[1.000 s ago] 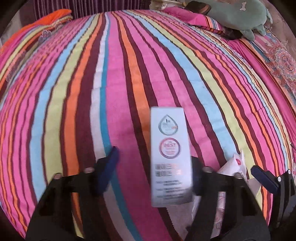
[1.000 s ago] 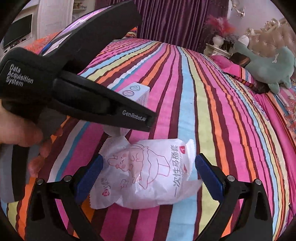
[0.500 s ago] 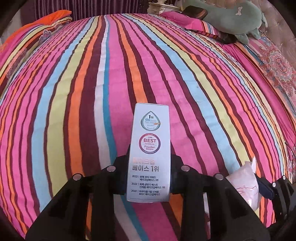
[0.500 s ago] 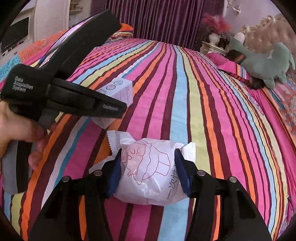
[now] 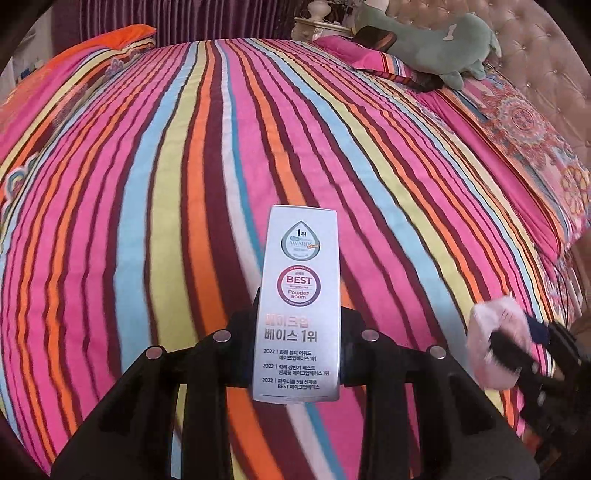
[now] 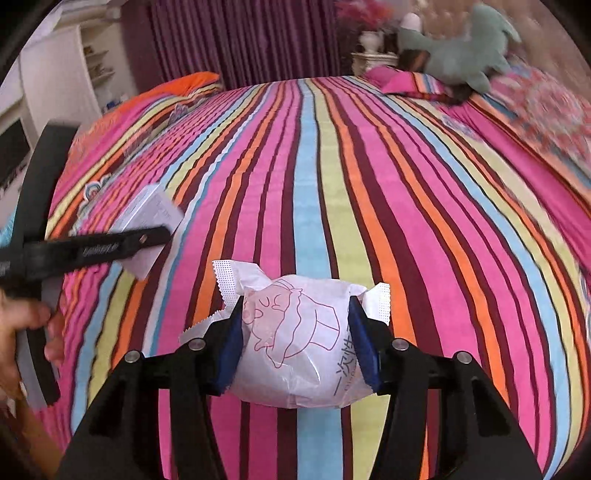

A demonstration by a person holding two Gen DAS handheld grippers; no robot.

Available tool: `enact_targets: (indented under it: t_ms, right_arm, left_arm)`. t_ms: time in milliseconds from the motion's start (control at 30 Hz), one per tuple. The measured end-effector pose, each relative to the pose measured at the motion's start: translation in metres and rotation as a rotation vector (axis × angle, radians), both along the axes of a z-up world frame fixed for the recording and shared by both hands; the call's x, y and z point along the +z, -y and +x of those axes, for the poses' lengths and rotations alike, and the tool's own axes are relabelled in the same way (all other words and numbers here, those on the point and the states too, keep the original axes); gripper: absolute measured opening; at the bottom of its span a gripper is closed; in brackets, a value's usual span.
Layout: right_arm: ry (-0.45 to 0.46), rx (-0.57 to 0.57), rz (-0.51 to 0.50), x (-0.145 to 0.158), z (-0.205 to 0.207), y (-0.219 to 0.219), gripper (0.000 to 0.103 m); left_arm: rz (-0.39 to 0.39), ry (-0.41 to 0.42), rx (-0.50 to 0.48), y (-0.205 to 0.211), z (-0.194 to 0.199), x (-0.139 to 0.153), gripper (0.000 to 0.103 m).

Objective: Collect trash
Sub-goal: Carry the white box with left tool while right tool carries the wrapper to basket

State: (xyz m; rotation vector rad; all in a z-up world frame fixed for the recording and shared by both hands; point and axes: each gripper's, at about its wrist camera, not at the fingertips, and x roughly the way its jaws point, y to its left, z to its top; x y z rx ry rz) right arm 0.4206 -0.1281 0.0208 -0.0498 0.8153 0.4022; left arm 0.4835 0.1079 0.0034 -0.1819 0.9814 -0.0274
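My left gripper (image 5: 298,325) is shut on a tall silver cosmetics box (image 5: 300,295) with Korean print and a "BEST" badge, held above the striped bedspread (image 5: 184,184). My right gripper (image 6: 295,332) is shut on a white plastic wrapper (image 6: 295,343) with a pink pig drawing, also lifted off the bed. In the right wrist view the left gripper (image 6: 140,240) and its box (image 6: 151,218) show at the left. In the left wrist view the right gripper (image 5: 524,354) and wrapper (image 5: 495,332) show blurred at the right edge.
A green plush toy (image 5: 424,33) and a pink pillow (image 5: 369,59) lie at the head of the bed by a tufted headboard (image 5: 535,55). Purple curtains (image 6: 240,37) and white shelving (image 6: 55,74) stand beyond. An orange pillow (image 6: 184,83) lies at far left.
Both grippers closed, the left on the silver box and the right on the white wrapper, then lifted them off the bedspread. The two grippers have moved apart.
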Motion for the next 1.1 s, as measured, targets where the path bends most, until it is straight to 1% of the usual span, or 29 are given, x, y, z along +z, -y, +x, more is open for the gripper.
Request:
enact_targets:
  t_ms: [33, 67, 167, 267, 433, 467, 567, 733, 767, 800, 967, 1000, 1100]
  right_arm:
    - [-0.002, -0.004, 0.005, -0.001, -0.002, 0.004, 0.051]
    - [-0.006, -0.009, 0.010, -0.001, -0.013, 0.008, 0.051]
    - [-0.012, -0.015, 0.014, -0.005, -0.020, 0.017, 0.051]
    - [-0.021, -0.019, 0.020, -0.007, -0.036, 0.025, 0.051]
    - [-0.049, -0.031, 0.043, -0.012, -0.067, 0.037, 0.051]
    - [-0.057, -0.032, 0.051, -0.014, -0.078, 0.041, 0.051]
    - [-0.064, -0.032, 0.053, -0.016, -0.091, 0.042, 0.051]
    - [-0.075, -0.031, 0.085, -0.018, -0.126, 0.049, 0.051]
    - [-0.076, -0.030, 0.088, -0.019, -0.131, 0.049, 0.051]
    - [-0.077, -0.025, 0.094, -0.018, -0.145, 0.052, 0.051]
    - [-0.070, -0.009, 0.097, -0.019, -0.175, 0.052, 0.051]
    - [-0.068, -0.002, 0.099, -0.020, -0.187, 0.054, 0.051]
    - [-0.068, 0.002, 0.098, -0.021, -0.203, 0.054, 0.051]
  left_arm:
    - [0.001, 0.000, 0.003, 0.001, -0.012, 0.001, 0.030]
    - [0.001, 0.000, 0.008, 0.000, -0.020, 0.001, 0.030]
    - [-0.013, 0.000, 0.024, 0.000, -0.048, 0.001, 0.030]
    - [-0.004, -0.001, 0.031, 0.003, -0.078, -0.004, 0.030]
    - [-0.013, -0.009, 0.034, 0.009, -0.124, -0.010, 0.030]
    - [-0.011, -0.009, 0.033, 0.010, -0.132, -0.010, 0.030]
    - [-0.006, -0.009, 0.027, 0.016, -0.160, -0.011, 0.030]
    - [-0.001, -0.012, 0.016, 0.026, -0.202, -0.009, 0.030]
    - [0.000, -0.008, 0.011, 0.029, -0.212, -0.007, 0.030]
    - [0.002, -0.005, 0.008, 0.031, -0.218, -0.005, 0.030]
    - [0.033, 0.020, -0.022, 0.048, -0.261, 0.001, 0.030]
    - [0.031, 0.021, -0.025, 0.050, -0.269, 0.001, 0.030]
    - [0.025, 0.014, -0.037, 0.059, -0.298, -0.003, 0.030]
